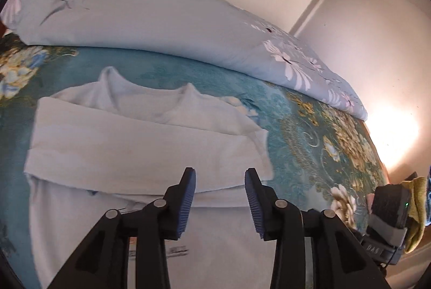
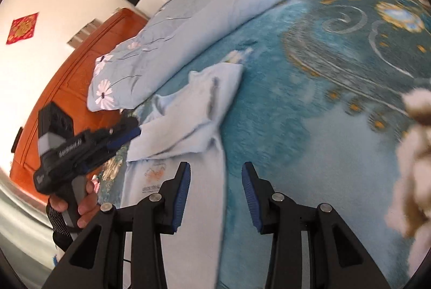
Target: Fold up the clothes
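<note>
Pale shirt [image 1: 140,143] lies on the bedspread [image 1: 309,127] beneath both parted, empty tools: left [image 1: 219,198], right [image 2: 215,196]

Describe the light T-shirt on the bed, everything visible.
The T-shirt is pale blue-white, soft knit by the look, lying flat and partly folded on the teal floral bedspread. One panel is folded across the body; the collar points toward the quilt without touching it. A small orange print shows on the chest in the right wrist view. The left gripper hovers open over its lower half; nothing grips it.
</note>
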`<action>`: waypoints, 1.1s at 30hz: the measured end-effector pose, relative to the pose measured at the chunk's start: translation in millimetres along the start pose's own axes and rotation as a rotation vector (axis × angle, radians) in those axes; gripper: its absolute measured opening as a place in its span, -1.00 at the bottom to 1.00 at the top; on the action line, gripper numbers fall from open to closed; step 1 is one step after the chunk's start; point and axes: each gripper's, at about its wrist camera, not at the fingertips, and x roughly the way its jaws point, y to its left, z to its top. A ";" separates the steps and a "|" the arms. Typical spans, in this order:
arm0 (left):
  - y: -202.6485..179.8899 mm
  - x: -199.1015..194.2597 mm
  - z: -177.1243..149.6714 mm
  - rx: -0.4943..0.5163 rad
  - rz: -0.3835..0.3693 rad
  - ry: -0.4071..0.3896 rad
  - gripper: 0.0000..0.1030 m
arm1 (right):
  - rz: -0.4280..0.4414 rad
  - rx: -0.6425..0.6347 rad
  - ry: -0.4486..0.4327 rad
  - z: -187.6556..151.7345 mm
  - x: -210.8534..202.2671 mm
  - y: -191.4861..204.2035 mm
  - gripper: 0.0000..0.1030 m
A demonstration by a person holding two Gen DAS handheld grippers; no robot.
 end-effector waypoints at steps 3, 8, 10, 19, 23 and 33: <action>60.1 -34.3 -18.3 -0.100 0.134 -0.004 -0.19 | 0.000 -0.065 0.036 17.6 26.0 17.0 -0.21; 170.9 -112.0 -81.3 -0.343 0.323 -0.083 -0.19 | -0.077 -0.092 0.062 44.5 61.8 26.7 -0.21; 200.1 -133.4 -104.7 -0.419 0.336 -0.103 -0.19 | -0.105 -0.068 0.066 50.8 73.5 24.5 -0.21; 225.7 -150.3 -174.0 -0.504 0.254 -0.076 -0.18 | -0.199 0.046 0.077 53.9 84.4 28.7 -0.88; 210.8 -145.9 -175.4 -0.429 0.251 -0.049 -0.18 | -0.223 0.051 0.130 54.4 86.0 34.5 -0.82; 164.6 -136.4 -192.3 -0.328 0.104 0.020 -0.02 | -0.150 -0.084 0.192 -7.5 18.6 51.9 -0.46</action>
